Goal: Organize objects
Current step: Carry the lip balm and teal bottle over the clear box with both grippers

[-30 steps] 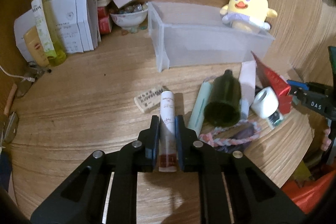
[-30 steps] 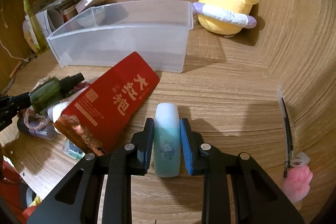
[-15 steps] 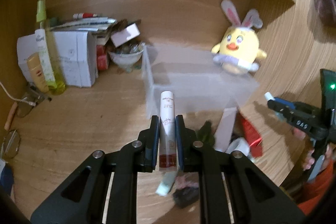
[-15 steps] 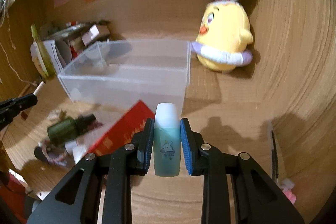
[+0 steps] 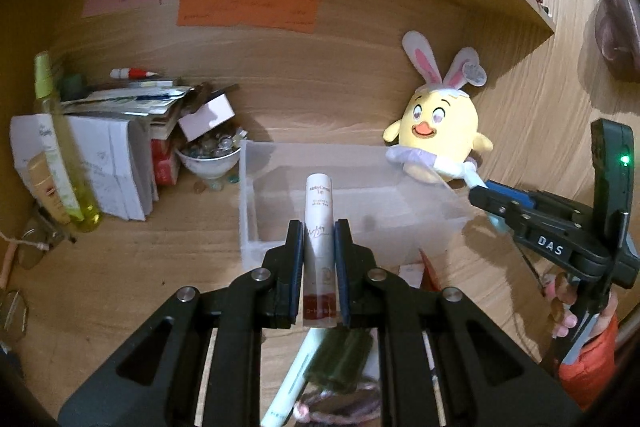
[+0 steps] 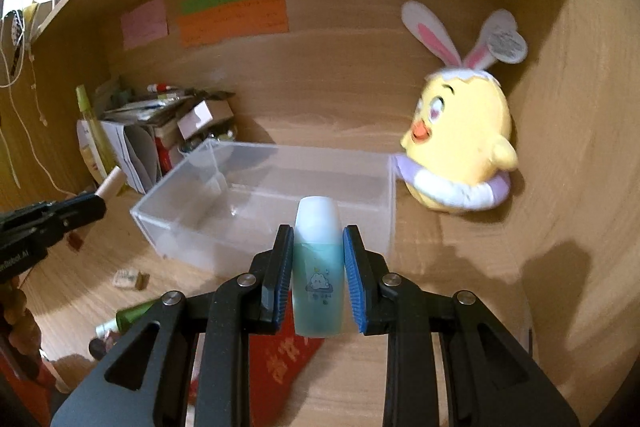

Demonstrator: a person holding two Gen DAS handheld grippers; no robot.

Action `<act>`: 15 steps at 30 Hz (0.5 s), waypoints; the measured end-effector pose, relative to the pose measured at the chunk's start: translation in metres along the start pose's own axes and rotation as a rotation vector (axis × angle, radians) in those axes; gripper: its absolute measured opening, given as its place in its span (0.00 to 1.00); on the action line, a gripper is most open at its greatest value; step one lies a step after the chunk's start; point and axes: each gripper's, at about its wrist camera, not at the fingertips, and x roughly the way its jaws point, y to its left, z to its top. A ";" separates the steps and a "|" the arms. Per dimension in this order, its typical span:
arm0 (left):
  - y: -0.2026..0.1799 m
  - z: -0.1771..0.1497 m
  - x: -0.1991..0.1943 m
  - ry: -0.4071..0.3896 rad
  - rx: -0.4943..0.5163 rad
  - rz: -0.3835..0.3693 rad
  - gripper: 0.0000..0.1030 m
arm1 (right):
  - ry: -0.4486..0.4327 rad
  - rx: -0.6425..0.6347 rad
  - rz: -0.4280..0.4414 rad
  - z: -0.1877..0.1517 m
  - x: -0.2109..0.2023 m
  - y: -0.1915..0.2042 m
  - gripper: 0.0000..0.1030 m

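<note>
My left gripper (image 5: pixel 318 239) is shut on a slim white lip tube (image 5: pixel 319 227) with a dark red base, held in the air just before the clear plastic bin (image 5: pixel 344 195). My right gripper (image 6: pixel 318 247) is shut on a small teal bottle (image 6: pixel 318 279) with a white cap and a cloud picture, lifted in front of the same clear bin (image 6: pixel 264 211). The bin looks empty. In the left wrist view the right gripper (image 5: pixel 486 197) shows at the right with a hand below it. The left gripper (image 6: pixel 80 207) appears at the left edge of the right wrist view.
A yellow plush chick (image 6: pixel 460 147) with rabbit ears sits right of the bin. Boxes, papers, a bowl of beads (image 5: pixel 208 155) and a yellow-green spray bottle (image 5: pixel 60 155) crowd the back left. Below lie a dark green bottle (image 5: pixel 340 359), a red packet (image 6: pixel 280 367) and a small eraser (image 6: pixel 128 279).
Both grippers have risen off the desk with their items and tilted up, so the bin's inside and the back wall's coloured notes came into view. The grips stayed the same.
</note>
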 end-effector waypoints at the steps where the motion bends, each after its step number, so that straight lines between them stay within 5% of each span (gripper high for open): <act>1: -0.001 0.002 0.002 0.000 0.003 0.003 0.14 | -0.007 -0.006 0.005 0.005 0.003 0.001 0.22; 15: -0.001 0.042 0.032 0.003 0.000 0.024 0.14 | -0.053 -0.046 0.041 0.052 0.029 0.001 0.22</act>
